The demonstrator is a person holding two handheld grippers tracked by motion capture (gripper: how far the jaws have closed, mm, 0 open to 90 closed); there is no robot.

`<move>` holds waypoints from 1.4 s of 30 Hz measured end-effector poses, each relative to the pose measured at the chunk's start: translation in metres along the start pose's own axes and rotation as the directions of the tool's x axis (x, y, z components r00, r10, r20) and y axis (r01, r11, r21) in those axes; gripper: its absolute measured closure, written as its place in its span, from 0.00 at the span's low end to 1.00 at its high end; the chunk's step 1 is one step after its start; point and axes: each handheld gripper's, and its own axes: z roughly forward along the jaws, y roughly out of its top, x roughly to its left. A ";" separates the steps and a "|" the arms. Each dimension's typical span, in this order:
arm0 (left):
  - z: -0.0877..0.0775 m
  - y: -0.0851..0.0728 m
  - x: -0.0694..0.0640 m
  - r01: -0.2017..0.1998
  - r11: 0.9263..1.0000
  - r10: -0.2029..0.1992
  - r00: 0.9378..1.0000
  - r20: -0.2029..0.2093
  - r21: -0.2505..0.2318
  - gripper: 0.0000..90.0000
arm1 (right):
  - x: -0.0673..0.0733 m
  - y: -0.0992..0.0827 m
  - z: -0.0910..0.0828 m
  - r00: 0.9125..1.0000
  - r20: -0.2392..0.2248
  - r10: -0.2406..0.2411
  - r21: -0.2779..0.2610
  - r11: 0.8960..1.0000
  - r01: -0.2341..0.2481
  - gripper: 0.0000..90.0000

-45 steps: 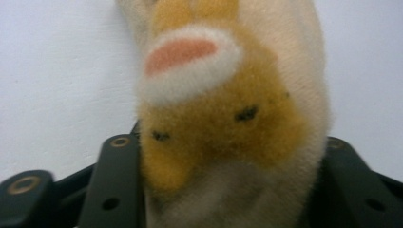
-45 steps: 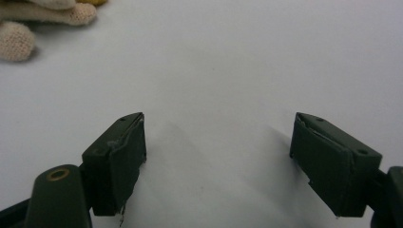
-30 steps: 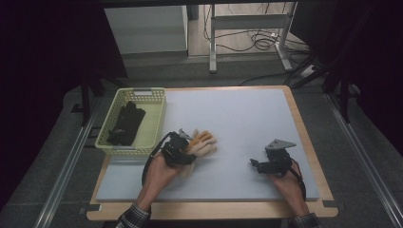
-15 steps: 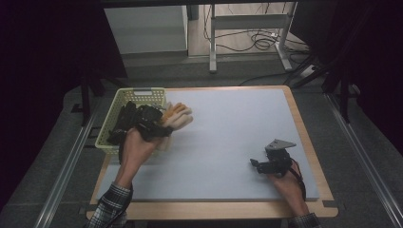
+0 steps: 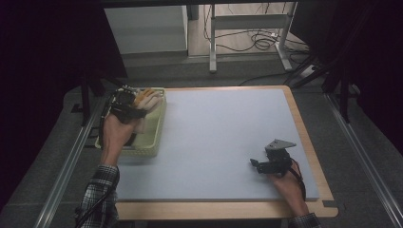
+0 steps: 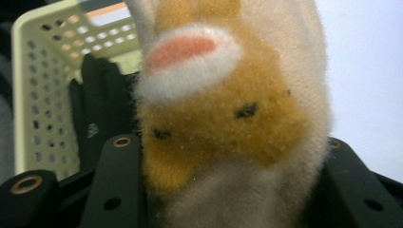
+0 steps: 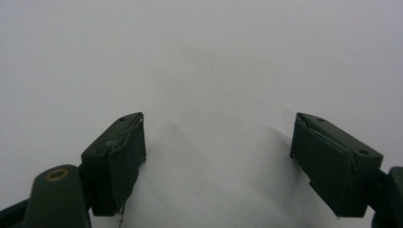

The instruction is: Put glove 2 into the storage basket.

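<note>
The left gripper [image 5: 135, 102] holds a fuzzy sock [image 6: 228, 118], with one black jaw on each side squeezing it. The sock is orange and cream, with a little face on it. It hangs over the basket [image 5: 154, 137], where a black glove [image 6: 100, 104] lies inside. The sock looks soft, light and squishy, so it will bend and flop, and it should not break. Pinching a thick bunch in the middle seems best, so it does not slip. The right gripper [image 5: 259, 165] rests on the mat [image 5: 223, 133], its jaws wide and empty.

Dim, dark-edged high view; the close gripper views are softly blurred.
</note>
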 end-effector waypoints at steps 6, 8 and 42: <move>0.030 0.002 0.014 0.033 0.998 -0.031 0.999 -0.037 0.061 0.56 | 0.000 0.000 0.000 1.000 0.000 0.000 0.000 1.000 0.000 0.21; 0.040 0.002 0.014 0.037 0.996 -0.034 0.999 -0.040 0.080 0.55 | 0.000 0.000 0.000 1.000 0.000 0.000 0.000 1.000 0.000 0.21; 0.061 -0.002 0.017 0.021 0.987 -0.012 0.998 -0.055 0.160 0.66 | 0.000 0.000 0.000 1.000 0.000 0.000 0.000 1.000 0.000 0.21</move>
